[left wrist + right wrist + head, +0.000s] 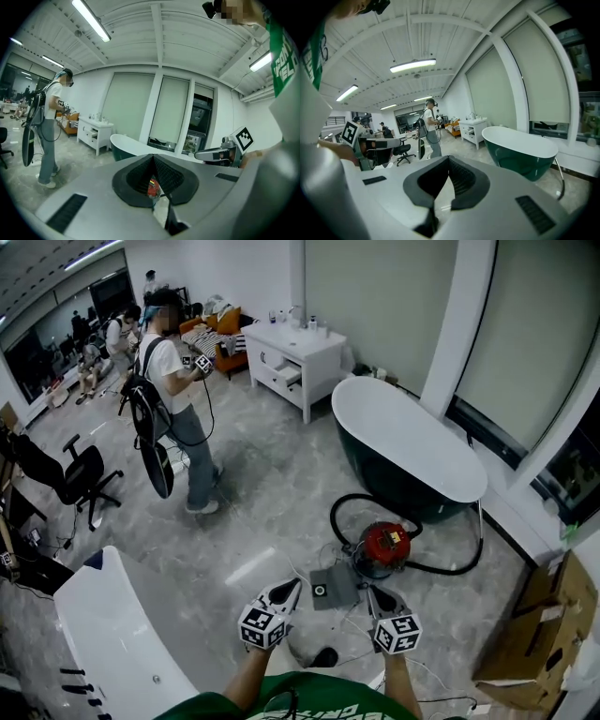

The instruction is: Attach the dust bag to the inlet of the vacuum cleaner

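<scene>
Fingers pressed together on my left gripper point(292, 586) and right gripper point(376, 592). A skewed pinch could tear the dust bag point(334, 588).

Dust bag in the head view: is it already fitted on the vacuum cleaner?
No, the grey dust bag lies flat on the floor beside the red vacuum cleaner, not fitted on it.

vacuum point(382, 547) inlet too small, box point(544, 638) cropped
</scene>
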Available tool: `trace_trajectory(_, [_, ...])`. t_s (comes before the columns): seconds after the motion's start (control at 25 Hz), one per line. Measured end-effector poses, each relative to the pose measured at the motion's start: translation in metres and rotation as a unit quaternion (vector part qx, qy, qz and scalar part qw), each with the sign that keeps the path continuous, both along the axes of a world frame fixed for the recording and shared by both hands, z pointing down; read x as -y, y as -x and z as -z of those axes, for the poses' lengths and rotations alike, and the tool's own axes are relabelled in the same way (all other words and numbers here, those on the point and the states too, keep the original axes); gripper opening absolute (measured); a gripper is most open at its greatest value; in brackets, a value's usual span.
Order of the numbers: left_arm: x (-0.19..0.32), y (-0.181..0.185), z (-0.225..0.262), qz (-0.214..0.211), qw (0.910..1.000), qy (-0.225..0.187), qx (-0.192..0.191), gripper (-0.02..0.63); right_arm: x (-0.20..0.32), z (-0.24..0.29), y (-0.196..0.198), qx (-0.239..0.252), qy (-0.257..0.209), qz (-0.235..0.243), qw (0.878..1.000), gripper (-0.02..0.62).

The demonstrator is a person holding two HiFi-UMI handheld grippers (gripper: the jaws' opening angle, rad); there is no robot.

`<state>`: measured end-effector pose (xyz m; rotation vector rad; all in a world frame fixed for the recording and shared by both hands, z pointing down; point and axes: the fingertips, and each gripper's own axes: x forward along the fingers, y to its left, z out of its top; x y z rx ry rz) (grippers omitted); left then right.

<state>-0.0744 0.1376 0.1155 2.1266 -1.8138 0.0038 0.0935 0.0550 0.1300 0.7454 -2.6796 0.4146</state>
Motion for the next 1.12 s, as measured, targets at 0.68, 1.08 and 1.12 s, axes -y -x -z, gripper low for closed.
trace_trajectory(0.68, [0.160, 0.072, -0.004, -0.197, 0.9800, -0.022, -0.021, 0.003, 0.072, 0.007, 0.086, -0.012, -0.006, -0.126, 0.992, 0.009])
trace_trajectory(1.08, [0.191, 0.092, -0.027, -0.267, 0.9630, -0.010, -0.037, 0.003, 0.077, -0.001, 0.112, -0.034, -0.013, -0.191, 0.981, 0.009])
trace_trajectory(1.12, [0.192, 0.092, -0.031, -0.274, 0.9611, -0.004, -0.035, 0.003, 0.075, -0.001, 0.112, -0.035, -0.013, -0.198, 0.980, 0.009])
